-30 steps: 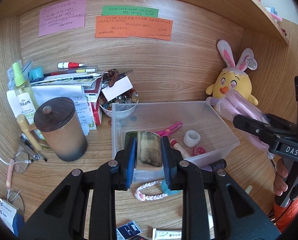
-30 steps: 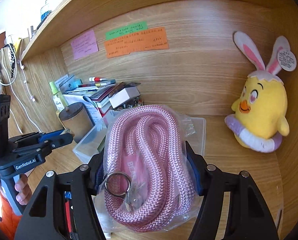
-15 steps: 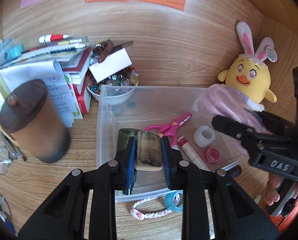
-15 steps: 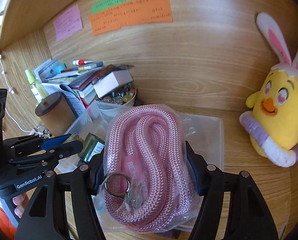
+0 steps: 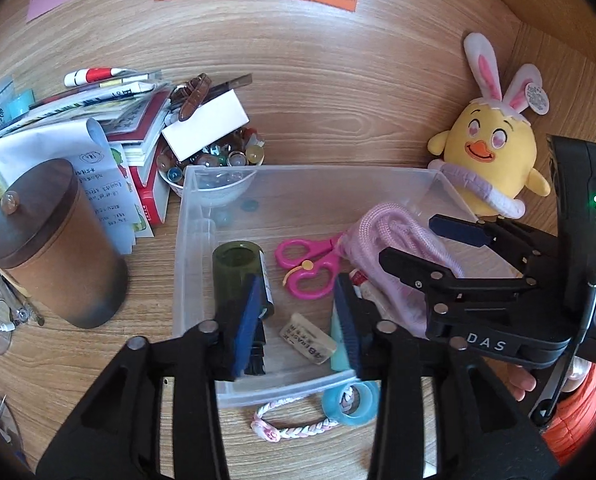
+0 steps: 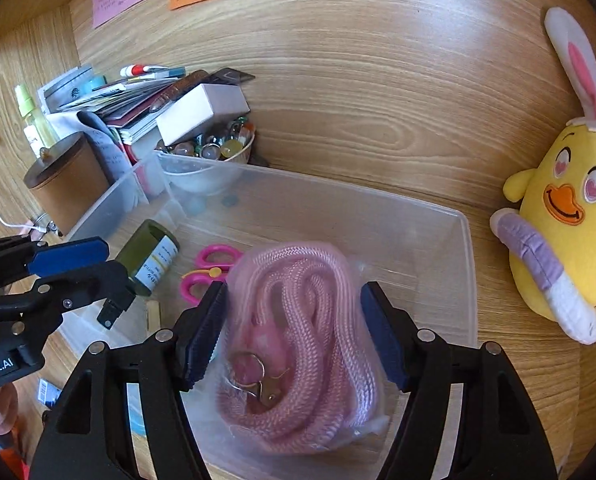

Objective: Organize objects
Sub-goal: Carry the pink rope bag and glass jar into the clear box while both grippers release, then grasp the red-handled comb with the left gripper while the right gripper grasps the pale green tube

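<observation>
Clear plastic forms the storage bin [image 5: 378, 184] that sits on the wooden desk [image 5: 338, 92], and both hand-held grippers reach into it. From the left wrist view, the left gripper [image 5: 298, 316] has just been opening: its blue pads stand moderately apart, and the dark green bottle [image 5: 238, 276] lies on its side on the bin floor, touching or just beside the left pad — the right pad is clear of it, so the bottle is not clamped. Between the jaws, on the bin floor, lies a beige eraser [image 5: 308, 344]; pink scissors [image 5: 306, 268] lie just beyond it. From the right wrist view, the right gripper [image 6: 294, 332] straddles the bagged pink rope [image 6: 298, 344], a coil in a clear plastic bag with a metal ring at its near end. Its jaws have also just been opening and stand fairly wide; a gap shows between the right pad and the bag, while the left pad is at the bag's edge — whether it touches I cannot tell. The rope rests inside the bin, at its right side. Outside the bin, a braided bracelet [image 5: 294, 420] and a blue tape roll [image 5: 352, 402] lie on the desk against the near wall, a lidded brown jar [image 5: 54, 244] stands to the left, a bowl of marbles [image 5: 214, 160] sits behind the bin's far left corner, and a yellow chick plush [image 5: 490, 152] stands at the right.
</observation>
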Tool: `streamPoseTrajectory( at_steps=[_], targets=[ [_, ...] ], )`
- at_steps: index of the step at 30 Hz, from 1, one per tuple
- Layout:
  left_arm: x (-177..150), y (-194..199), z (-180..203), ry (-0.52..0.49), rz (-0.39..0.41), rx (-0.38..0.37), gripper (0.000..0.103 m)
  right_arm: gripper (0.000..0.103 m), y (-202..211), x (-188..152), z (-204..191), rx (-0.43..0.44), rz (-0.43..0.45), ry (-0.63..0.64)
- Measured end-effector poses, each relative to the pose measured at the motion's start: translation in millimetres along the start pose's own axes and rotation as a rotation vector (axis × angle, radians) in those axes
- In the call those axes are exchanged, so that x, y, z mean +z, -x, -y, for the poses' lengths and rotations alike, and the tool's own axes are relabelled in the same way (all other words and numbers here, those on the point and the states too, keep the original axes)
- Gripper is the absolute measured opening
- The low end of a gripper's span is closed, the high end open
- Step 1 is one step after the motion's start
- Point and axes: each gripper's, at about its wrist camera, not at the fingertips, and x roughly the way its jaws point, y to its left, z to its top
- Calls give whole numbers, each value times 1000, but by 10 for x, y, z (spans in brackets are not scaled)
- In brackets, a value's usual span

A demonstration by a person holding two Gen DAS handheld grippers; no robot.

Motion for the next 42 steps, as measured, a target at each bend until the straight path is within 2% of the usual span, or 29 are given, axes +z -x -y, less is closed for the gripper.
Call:
streamPoseTrajectory(
  at_steps=[1, 3, 6, 12, 17, 25, 28, 32, 38, 42],
  targets=[
    [-3, 38, 6, -2, 5, -6, 55, 71, 58, 6, 0, -1, 14, 4],
    [-18, 140, 22, -11, 25, -10, 66, 74, 159, 17, -11, 5, 36, 11],
    [-63, 329, 57, -45, 63, 35, 82, 80, 356, 2, -21, 18, 74, 25],
    [-248, 665, 28, -79, 97, 76, 98, 82, 757, -157, -46, 25, 132, 74],
    [-513, 772, -86, -68, 61, 99, 98, 84, 974, -449, -27, 34, 141, 101],
    [-1033, 762, -128, -25, -27, 134, 98, 85, 1029, -1059, 8, 34, 50, 112],
    [-1237, 714, -70, 17, -80, 124, 98, 85, 1040, -1268, 1, 10, 25, 118],
    [-1464, 709, 43, 46, -133, 114, 98, 85, 1077, -1494, -21, 30, 0, 159],
    [-1682, 668, 166, 100, -171, 130, 98, 85, 1074, -1664, -35, 113, -33, 214],
    [-1727, 594, 223, 89, -187, 167, 97, 84, 984, -1660, -43, 109, -52, 232]
  ],
)
